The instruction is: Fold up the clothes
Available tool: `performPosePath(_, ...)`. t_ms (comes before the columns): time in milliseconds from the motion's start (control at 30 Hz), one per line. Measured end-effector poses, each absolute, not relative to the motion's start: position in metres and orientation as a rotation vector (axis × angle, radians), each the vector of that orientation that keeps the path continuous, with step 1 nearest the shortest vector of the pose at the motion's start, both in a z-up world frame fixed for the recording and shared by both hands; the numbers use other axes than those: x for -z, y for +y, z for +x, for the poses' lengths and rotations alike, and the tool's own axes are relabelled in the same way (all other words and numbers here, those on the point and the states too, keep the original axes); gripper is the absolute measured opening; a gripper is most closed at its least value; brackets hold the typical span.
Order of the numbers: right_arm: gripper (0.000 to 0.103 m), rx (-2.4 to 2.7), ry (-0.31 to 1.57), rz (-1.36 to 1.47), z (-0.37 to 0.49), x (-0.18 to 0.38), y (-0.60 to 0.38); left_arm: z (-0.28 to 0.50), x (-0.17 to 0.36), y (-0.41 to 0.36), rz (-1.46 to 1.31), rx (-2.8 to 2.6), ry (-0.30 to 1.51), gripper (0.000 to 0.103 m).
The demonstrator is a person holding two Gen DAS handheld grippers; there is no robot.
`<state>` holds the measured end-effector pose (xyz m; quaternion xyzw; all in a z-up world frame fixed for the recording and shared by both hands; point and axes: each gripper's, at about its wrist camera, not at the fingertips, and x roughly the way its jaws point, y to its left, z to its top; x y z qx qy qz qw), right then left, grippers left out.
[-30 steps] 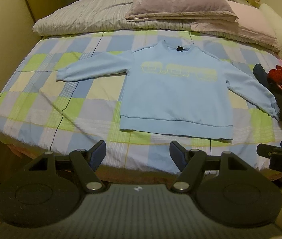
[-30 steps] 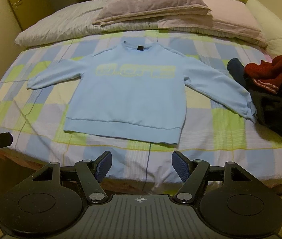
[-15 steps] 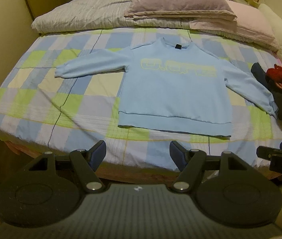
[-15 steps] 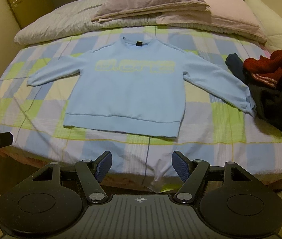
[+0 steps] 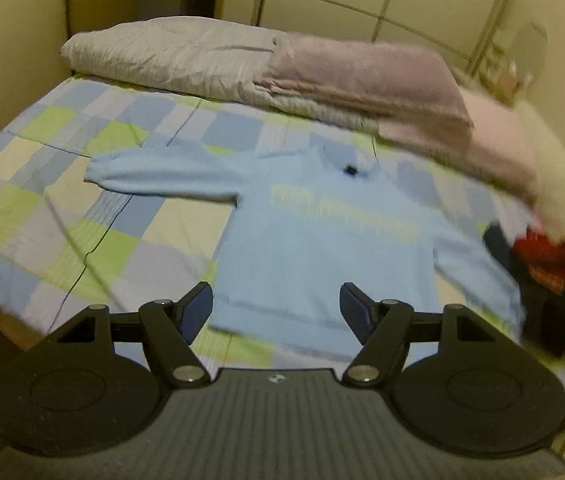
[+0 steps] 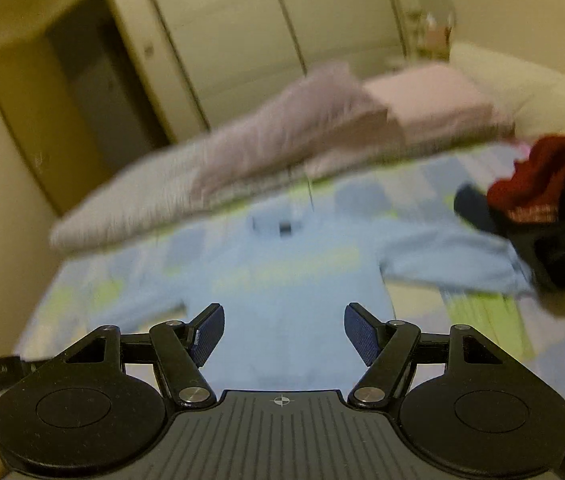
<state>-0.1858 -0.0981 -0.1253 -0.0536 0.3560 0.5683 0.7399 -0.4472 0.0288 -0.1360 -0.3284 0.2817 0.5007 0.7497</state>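
A light blue sweatshirt (image 5: 322,240) lies flat, front up, on the checked bedspread (image 5: 82,208), sleeves spread to both sides. It also shows, blurred, in the right wrist view (image 6: 294,280). My left gripper (image 5: 276,312) is open and empty, above the bed over the sweatshirt's bottom hem. My right gripper (image 6: 284,334) is open and empty, over the lower body of the sweatshirt.
Pillows and folded blankets (image 5: 342,80) lie along the head of the bed. A pile of dark and red clothes (image 5: 554,268) sits at the right edge, next to the right sleeve, and shows in the right wrist view (image 6: 550,200). Wardrobe doors (image 6: 282,40) stand behind.
Both grippers have moved forward and tilted up over the bed, so the sweatshirt is closer and the views are blurred. Both stay open and empty.
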Motion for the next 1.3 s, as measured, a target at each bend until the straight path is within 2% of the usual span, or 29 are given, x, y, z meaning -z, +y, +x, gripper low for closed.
performPosePath(233,0.070,-1.172,0.867,-0.092,-0.154,0.150,-0.037,-0.456,0.158,0.128,-0.799,-1.162,0.653,0.068)
performPosePath(433,0.070,-1.114,0.840,-0.125,-0.143,0.167,0.024,-0.470,0.189,0.214,-0.827,-1.211,0.700,0.068)
performPosePath(633,0.070,-1.018,0.919,-0.173,-0.130,0.208,0.086,-0.507,0.240,0.291,-1.021,-1.197,0.556,0.068)
performPosePath(833,0.070,-0.957,1.009,-0.205,-0.123,0.272,0.138,-0.546,0.318,0.344,-1.214,-1.226,0.380,0.067)
performPosePath(1033,0.070,-0.924,1.032,-0.285,-0.123,0.323,0.169,-0.593,0.389,0.383,-1.399,-1.357,0.197,0.066)
performPosePath(1167,0.070,-0.901,1.008,-0.366,-0.119,0.349,0.182,-0.618,0.415,0.408,-1.410,-1.473,0.144,0.065)
performPosePath(1300,0.070,-0.869,0.995,-0.412,-0.107,0.374,0.192,-0.633,0.437,0.425,-1.428,-1.508,0.111,0.056)
